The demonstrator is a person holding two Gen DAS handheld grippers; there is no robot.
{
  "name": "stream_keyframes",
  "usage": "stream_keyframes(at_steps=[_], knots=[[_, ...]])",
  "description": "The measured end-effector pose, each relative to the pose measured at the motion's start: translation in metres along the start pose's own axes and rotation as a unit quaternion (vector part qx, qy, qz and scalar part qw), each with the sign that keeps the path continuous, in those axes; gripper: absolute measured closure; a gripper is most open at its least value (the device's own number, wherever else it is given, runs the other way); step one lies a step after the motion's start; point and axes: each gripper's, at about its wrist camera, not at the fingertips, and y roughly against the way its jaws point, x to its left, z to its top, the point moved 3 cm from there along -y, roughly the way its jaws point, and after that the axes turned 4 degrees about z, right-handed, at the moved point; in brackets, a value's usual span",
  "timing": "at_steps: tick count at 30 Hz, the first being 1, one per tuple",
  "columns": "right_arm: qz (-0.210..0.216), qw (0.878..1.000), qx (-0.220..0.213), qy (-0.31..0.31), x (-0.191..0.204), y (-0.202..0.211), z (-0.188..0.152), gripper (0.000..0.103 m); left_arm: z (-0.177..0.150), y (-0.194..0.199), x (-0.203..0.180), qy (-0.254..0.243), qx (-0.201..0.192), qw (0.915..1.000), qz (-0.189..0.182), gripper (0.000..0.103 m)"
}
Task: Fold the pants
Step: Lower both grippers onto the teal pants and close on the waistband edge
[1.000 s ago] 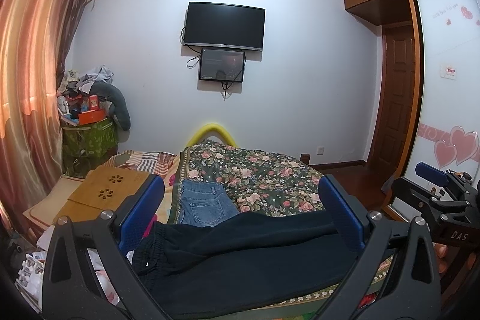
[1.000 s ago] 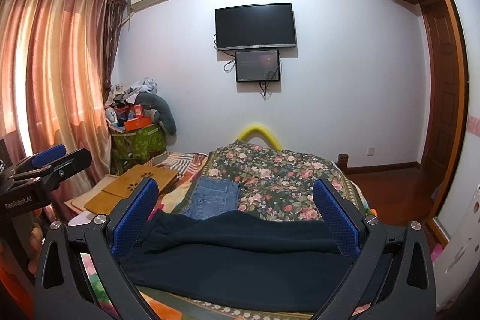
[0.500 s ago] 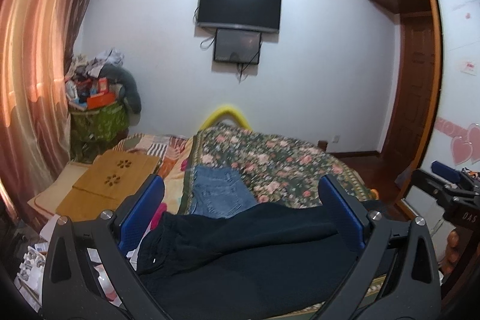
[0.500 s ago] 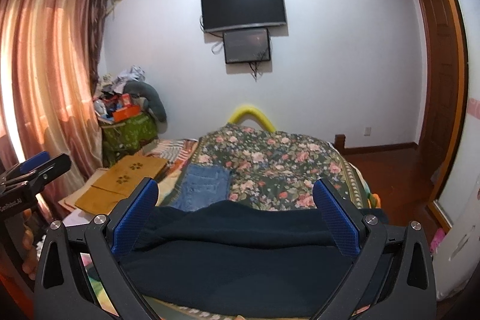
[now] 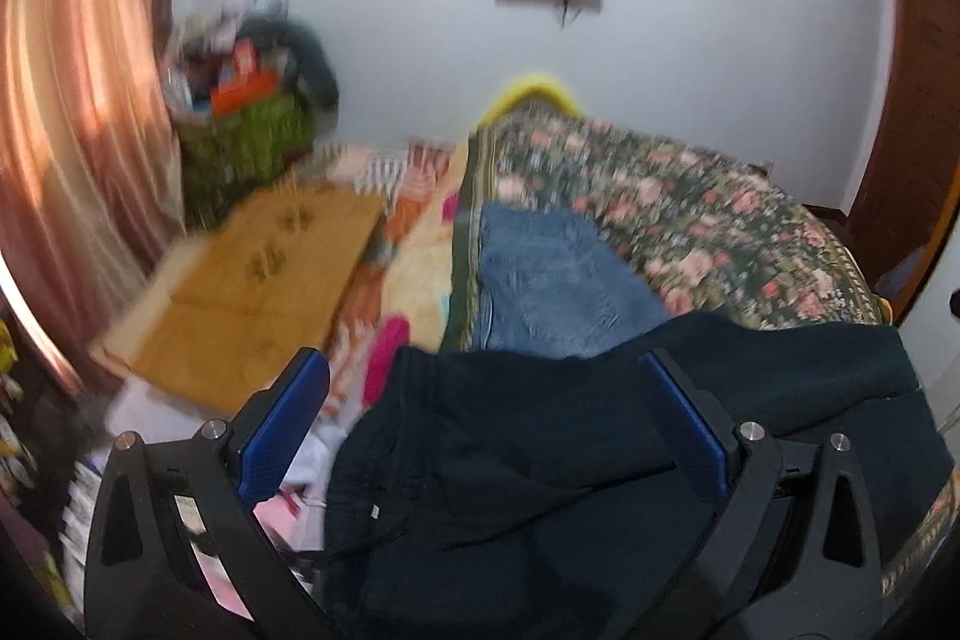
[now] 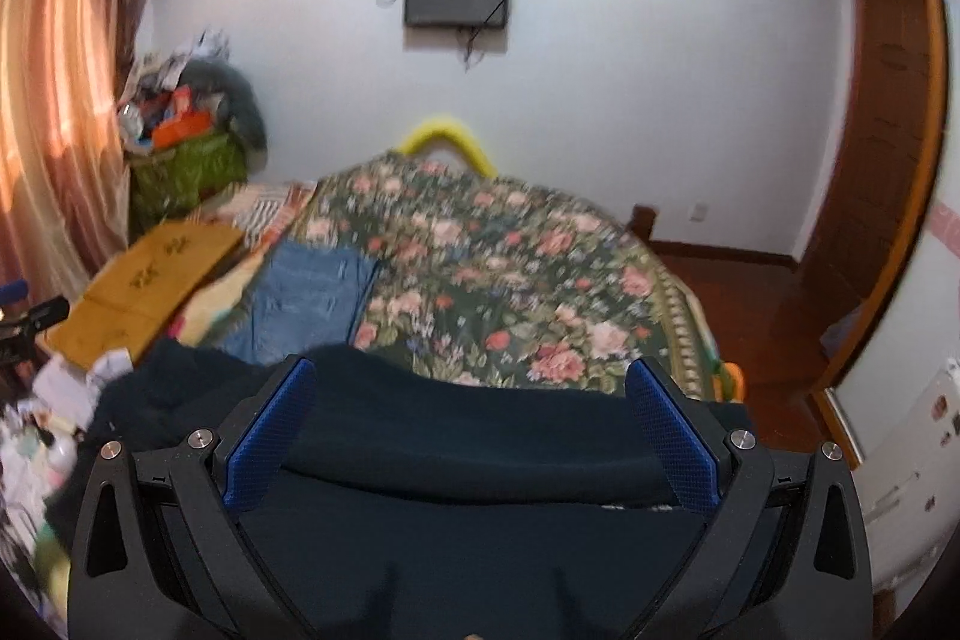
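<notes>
Between each wide-open tool's (image 6: 470, 403) blue pads, dark pants (image 6: 468, 436) below.

Left gripper (image 5: 483, 421), jaws spread wide, hovers over dark pants (image 5: 540, 472) on the floral bedspread (image 5: 720, 232).

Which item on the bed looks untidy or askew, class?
The dark pants lie rumpled across the bed's near edge, waistband bunched at the left, not yet flat for folding. Both tools, left and right, hover open above them.
</notes>
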Motion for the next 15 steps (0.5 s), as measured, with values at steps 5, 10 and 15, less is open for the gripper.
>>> stream_keyframes(at_steps=[5,10,15], knots=[[0.028,0.996,0.082,0.009,-0.01,-0.057,-0.021,0.001,-0.023,-0.065,0.025,0.015,0.083,0.9964,-0.007,0.016],[0.069,0.986,0.151,0.01,-0.015,-0.107,-0.04,0.003,-0.03,-0.118,0.043,0.02,0.139,0.99,-0.007,0.024],[0.101,0.973,0.201,0.04,-0.006,-0.147,-0.04,0.003,-0.025,-0.171,0.05,0.018,0.192,0.9803,-0.041,0.025]])
